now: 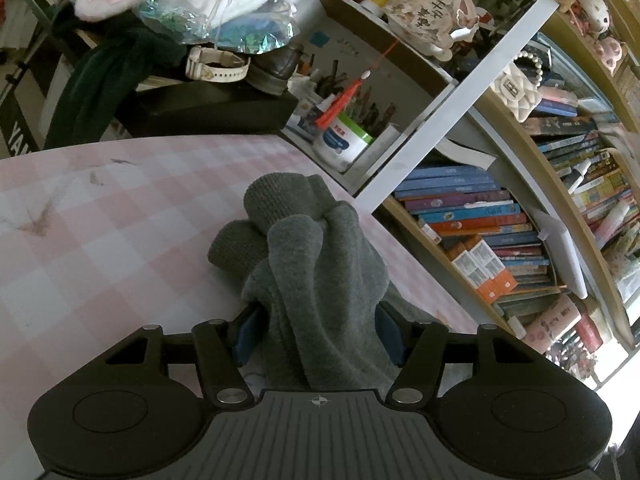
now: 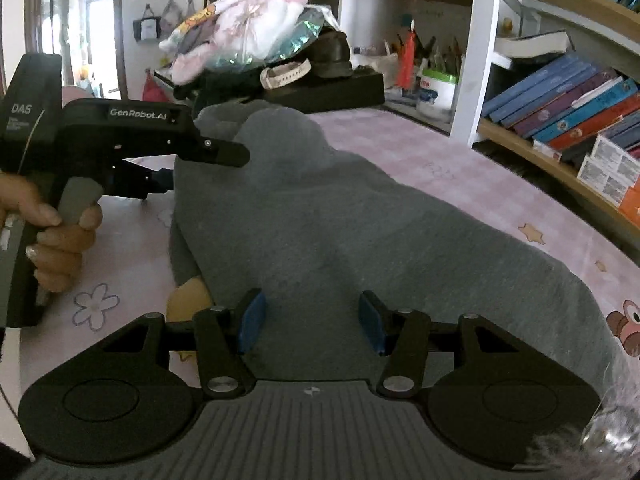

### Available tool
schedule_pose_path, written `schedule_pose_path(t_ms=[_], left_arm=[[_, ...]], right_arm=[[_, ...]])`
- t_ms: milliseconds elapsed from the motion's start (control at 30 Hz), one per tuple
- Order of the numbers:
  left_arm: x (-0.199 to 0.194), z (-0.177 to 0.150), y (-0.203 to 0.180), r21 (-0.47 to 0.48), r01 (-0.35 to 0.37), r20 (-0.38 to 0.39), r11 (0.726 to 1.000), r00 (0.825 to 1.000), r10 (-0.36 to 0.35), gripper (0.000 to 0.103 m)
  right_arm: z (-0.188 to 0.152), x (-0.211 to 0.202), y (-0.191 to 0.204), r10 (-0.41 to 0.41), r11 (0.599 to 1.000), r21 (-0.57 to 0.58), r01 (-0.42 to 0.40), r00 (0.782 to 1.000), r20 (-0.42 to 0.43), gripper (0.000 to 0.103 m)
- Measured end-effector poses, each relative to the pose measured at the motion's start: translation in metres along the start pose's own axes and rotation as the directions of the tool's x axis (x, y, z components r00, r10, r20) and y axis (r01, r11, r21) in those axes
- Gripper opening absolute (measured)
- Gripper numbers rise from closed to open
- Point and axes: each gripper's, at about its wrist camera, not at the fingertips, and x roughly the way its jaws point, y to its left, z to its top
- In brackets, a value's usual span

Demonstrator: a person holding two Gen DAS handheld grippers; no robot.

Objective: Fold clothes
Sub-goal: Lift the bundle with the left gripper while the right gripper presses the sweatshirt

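— Sweatshirt [image 2: 360,220], grey, lay spread across the pink checked tablecloth [image 1: 100,220], its far end bunched up. How far had the folding got, would you say?

— Barely begun, by my guess. Most of the sweatshirt was one loose sheet, with no clean fold that I could see. At its far end the left gripper [image 1: 316,330] had a thick wad of it between the blue pads, which looked pressed against the cloth on both sides, a ribbed cuff flopping beyond them. The person's hand [image 2: 52,236] was wrapped round that tool's handle, left of the sweatshirt.

— And the right gripper [image 2: 312,322]?

— Poised over the near part of the sweatshirt, jaws apart, nothing caught between them; I only saw fabric underneath. Still to do, I thought: flatten it, bring the sleeves in, fold the body.

— Anything in the way?

— Nothing on the sweatshirt itself. Beyond its far end sat a black box [image 2: 332,94] heaped with plush toys [image 2: 256,36], a watch [image 2: 286,73] and a shoe. Bookshelves [image 2: 568,108] crowded the table edge right of the sweatshirt, leaving little room there.
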Motion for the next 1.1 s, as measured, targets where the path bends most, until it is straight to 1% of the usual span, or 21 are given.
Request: schedule_pose_path(t_ms=[100, 133, 167, 200, 233, 267, 333, 400, 467, 533, 567, 667, 800, 900, 967, 1100], left_arm=[[0.001, 0.000, 0.001, -0.012, -0.005, 0.001, 1.000, 1.000, 0.005, 0.054], [0.001, 0.000, 0.003, -0.023, -0.008, -0.001, 1.000, 1.000, 0.008, 0.046], [0.002, 0.001, 0.006, -0.043, -0.007, -0.008, 0.999, 1.000, 0.007, 0.034], [0.004, 0.001, 0.009, -0.068, -0.004, -0.018, 0.998, 1.000, 0.003, 0.030], [0.005, 0.001, 0.012, -0.094, 0.005, -0.025, 0.996, 1.000, -0.007, 0.022], [0.006, 0.002, 0.014, -0.109, 0.020, -0.025, 0.994, 0.999, -0.023, 0.016], [0.003, 0.003, 0.013, -0.108, 0.052, -0.011, 0.993, 0.998, -0.054, 0.013], [-0.004, 0.005, 0.003, -0.053, 0.080, 0.012, 0.995, 0.997, -0.079, 0.012], [-0.014, 0.008, -0.015, 0.054, 0.104, 0.035, 0.993, 0.994, -0.106, 0.012], [-0.023, 0.010, -0.035, 0.168, 0.112, 0.049, 0.979, 0.991, -0.121, 0.012], [-0.027, 0.010, -0.045, 0.228, 0.112, 0.055, 0.967, 0.990, -0.128, 0.012], [-0.037, 0.006, -0.075, 0.383, 0.119, 0.067, 0.916, 0.986, -0.156, 0.012], [-0.047, -0.003, -0.112, 0.550, 0.130, 0.068, 0.825, 0.978, -0.199, 0.012], [-0.048, -0.014, -0.138, 0.645, 0.139, 0.048, 0.752, 0.974, -0.221, 0.012], [-0.050, -0.023, -0.153, 0.697, 0.150, 0.028, 0.701, 0.972, -0.235, 0.012], [-0.050, -0.049, -0.181, 0.780, 0.194, -0.044, 0.594, 0.965, -0.257, 0.013]], right_arm=[[0.001, 0.002, 0.001, 0.002, 1.000, 0.011, -0.002, 1.000, -0.002, 0.050], [0.003, 0.002, 0.000, 0.002, 1.000, 0.014, -0.002, 1.000, -0.003, 0.050], [0.002, 0.001, 0.000, 0.000, 1.000, 0.019, 0.000, 1.000, 0.001, 0.050], [0.001, 0.002, 0.000, -0.002, 1.000, 0.023, 0.002, 1.000, 0.005, 0.050], [0.000, 0.001, 0.000, -0.005, 1.000, 0.026, 0.004, 1.000, 0.009, 0.050], [-0.001, 0.001, 0.000, -0.007, 1.000, 0.030, 0.007, 1.000, 0.013, 0.050], [-0.002, 0.000, 0.000, -0.008, 0.999, 0.038, 0.007, 1.000, 0.021, 0.050], [-0.004, -0.005, -0.001, -0.001, 0.999, 0.049, -0.001, 0.999, 0.040, 0.050], [-0.006, -0.019, -0.004, 0.014, 0.997, 0.070, -0.020, 0.996, 0.086, 0.051], [-0.007, -0.036, -0.011, 0.012, 0.995, 0.094, -0.024, 0.991, 0.130, 0.052], [-0.010, -0.045, -0.016, 0.004, 0.994, 0.107, -0.019, 0.989, 0.146, 0.054], [-0.020, -0.072, -0.031, -0.024, 0.988, 0.156, -0.005, 0.983, 0.179, 0.058], [-0.045, -0.106, -0.057, -0.063, 0.963, 0.270, 0.008, 0.979, 0.196, 0.058], [-0.066, -0.128, -0.072, -0.095, 0.939, 0.344, 0.022, 0.976, 0.197, 0.059], [-0.080, -0.141, -0.079, -0.127, 0.925, 0.378, 0.046, 0.973, 0.191, 0.059], [-0.108, -0.161, -0.093, -0.175, 0.886, 0.457, 0.076, 0.968, 0.178, 0.059]])
